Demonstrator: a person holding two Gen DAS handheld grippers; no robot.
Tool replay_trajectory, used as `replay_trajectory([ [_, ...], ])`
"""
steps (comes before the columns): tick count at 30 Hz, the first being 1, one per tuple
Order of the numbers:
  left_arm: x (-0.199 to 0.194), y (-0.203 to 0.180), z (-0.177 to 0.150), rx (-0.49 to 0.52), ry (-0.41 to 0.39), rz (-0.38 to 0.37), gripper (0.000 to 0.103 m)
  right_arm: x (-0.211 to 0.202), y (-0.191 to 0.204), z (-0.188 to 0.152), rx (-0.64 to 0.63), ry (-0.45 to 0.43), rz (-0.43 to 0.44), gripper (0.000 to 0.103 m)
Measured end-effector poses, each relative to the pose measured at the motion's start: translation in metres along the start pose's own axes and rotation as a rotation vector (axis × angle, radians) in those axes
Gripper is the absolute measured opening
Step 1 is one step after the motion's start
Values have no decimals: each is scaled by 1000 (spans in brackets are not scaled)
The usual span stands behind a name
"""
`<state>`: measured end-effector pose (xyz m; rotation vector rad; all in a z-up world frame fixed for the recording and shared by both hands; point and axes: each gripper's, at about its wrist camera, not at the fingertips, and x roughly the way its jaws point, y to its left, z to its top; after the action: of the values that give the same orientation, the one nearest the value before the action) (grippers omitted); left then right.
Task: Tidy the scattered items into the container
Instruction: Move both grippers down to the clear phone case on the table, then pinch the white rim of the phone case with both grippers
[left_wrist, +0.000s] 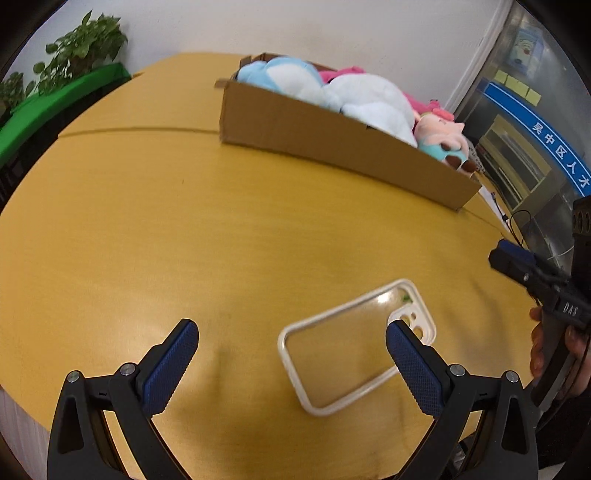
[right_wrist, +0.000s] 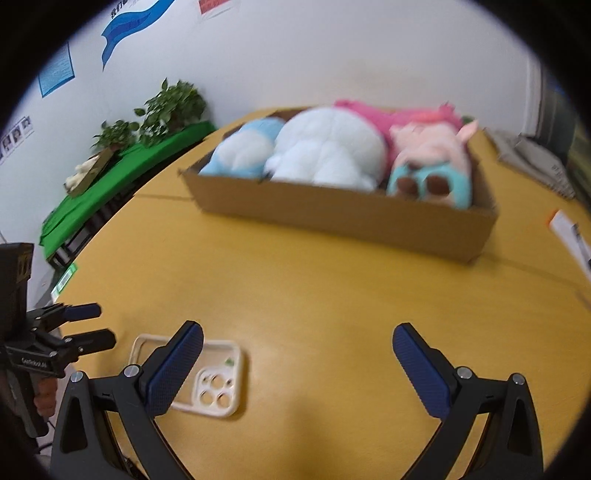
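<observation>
"DAS" on right hand-held gripper (left_wrist: 513, 258), "吴中区人才" on blue sign (left_wrist: 546, 147)

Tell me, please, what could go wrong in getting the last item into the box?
The clear phone case with a cream rim lies flat on the yellow wooden table, so the open left gripper may skid off it. The cardboard box already brims with plush toys, so it could slide out.

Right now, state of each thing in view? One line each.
Left hand-held gripper: open, holding nothing.
Right hand-held gripper: open, holding nothing.
Phone case: empty, flat on the table, outside the box.
Cardboard box: open top, full of toys.
Plush toys: lying inside the box.
</observation>
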<state>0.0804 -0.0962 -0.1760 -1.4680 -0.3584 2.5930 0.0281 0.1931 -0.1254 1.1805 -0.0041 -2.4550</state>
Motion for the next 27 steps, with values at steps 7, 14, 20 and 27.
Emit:
replay_trajectory([
  [7, 19, 3, -6, -50, 80, 1, 70, 29, 28, -24, -41, 83, 48, 94],
  [14, 31, -3, -7, -34, 106, 9, 18, 53, 35, -41, -92, 163, 9, 54],
  [20, 34, -4, -3, -22, 118, 5, 10, 49, 42, -44, -124, 156, 10, 10],
  [27, 30, -7, 8, -10, 100, -7, 8, 36, 39, -44, -104, 125, -7, 7],
])
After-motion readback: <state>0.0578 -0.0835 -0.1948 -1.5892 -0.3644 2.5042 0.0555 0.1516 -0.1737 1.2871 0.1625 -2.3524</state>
